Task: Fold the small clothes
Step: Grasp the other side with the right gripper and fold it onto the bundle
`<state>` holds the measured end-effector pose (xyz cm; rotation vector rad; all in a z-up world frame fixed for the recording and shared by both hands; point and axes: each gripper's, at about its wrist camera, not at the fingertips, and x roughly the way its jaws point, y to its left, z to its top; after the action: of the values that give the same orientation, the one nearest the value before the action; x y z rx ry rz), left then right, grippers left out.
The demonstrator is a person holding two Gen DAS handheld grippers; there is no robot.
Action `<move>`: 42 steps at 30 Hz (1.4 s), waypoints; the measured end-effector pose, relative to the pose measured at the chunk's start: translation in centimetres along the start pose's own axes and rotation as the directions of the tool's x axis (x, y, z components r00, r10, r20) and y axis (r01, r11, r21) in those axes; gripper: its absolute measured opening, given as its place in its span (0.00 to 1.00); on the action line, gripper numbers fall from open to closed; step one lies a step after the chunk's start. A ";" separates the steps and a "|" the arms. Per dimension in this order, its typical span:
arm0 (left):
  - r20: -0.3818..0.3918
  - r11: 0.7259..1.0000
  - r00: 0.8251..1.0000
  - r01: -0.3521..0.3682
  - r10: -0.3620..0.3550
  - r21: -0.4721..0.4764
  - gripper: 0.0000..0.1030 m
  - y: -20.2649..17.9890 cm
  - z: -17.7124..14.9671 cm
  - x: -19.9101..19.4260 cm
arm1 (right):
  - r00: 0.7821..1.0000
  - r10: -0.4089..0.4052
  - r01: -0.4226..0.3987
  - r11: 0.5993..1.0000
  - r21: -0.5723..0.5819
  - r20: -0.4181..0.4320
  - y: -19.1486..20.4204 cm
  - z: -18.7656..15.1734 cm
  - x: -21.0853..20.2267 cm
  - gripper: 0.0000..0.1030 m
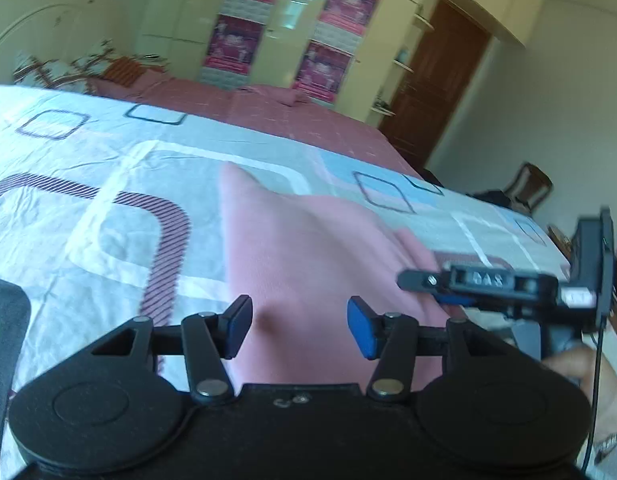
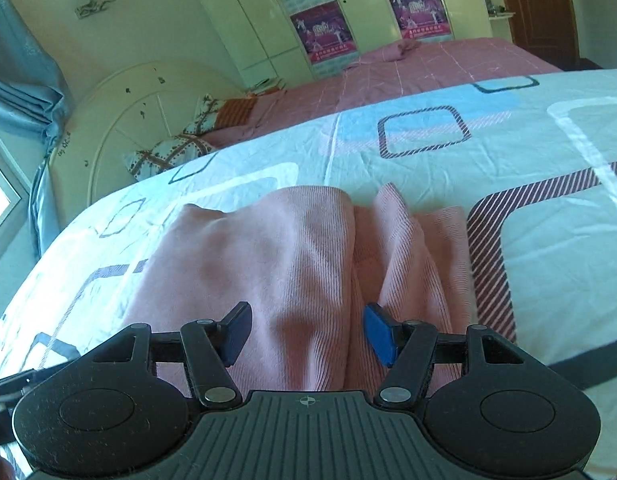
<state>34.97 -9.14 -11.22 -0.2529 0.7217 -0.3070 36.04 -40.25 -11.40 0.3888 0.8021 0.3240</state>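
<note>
While the pink garment (image 2: 308,264) lies rumpled on the patterned bedsheet (image 2: 548,280) near the bed's front edge, both grippers hang over it, tilted downward. Seen from the right wrist camera, the right gripper (image 2: 306,334) has its jaws spread, with a raised fold of the ribbed cloth beneath the gap and no pad pressing on it. From the left wrist camera, the left gripper (image 1: 299,328) also has its jaws apart above the pink fabric (this picture is blurred), holding nothing. The right gripper (image 1: 420,280) shows there too, at the garment's right side, with a hand (image 1: 596,384) behind it. A second bed with a pink cover (image 2: 448,68) stands beyond, before wardrobe doors (image 2: 236,12).
</note>
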 end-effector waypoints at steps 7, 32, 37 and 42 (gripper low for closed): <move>-0.023 0.995 1.000 -0.011 0.009 -0.098 0.49 2.7 1.2 2.4 | 0.996 0.059 -0.052 0.993 0.108 -0.063 -1.9 0.3 1.9 0.28; -0.037 0.991 0.997 0.077 -0.074 0.106 0.55 -2.8 0.1 4.5 | 0.986 -0.158 0.157 0.987 0.027 0.058 -2.9 -0.7 -3.9 0.12; -0.053 0.981 0.998 0.051 -0.042 0.187 0.57 -3.4 -0.2 4.9 | 0.986 -0.162 0.156 0.981 0.116 0.043 -4.1 -1.8 -3.5 0.12; -0.069 0.983 0.997 0.044 -0.033 0.176 0.57 -2.9 -0.1 4.0 | 0.991 -0.120 0.110 0.981 0.159 0.055 -4.1 -2.6 -8.1 0.26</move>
<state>37.23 -13.30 -12.77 -0.0877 0.7505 -0.4159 29.37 -46.78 -9.77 0.4945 0.7857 0.1398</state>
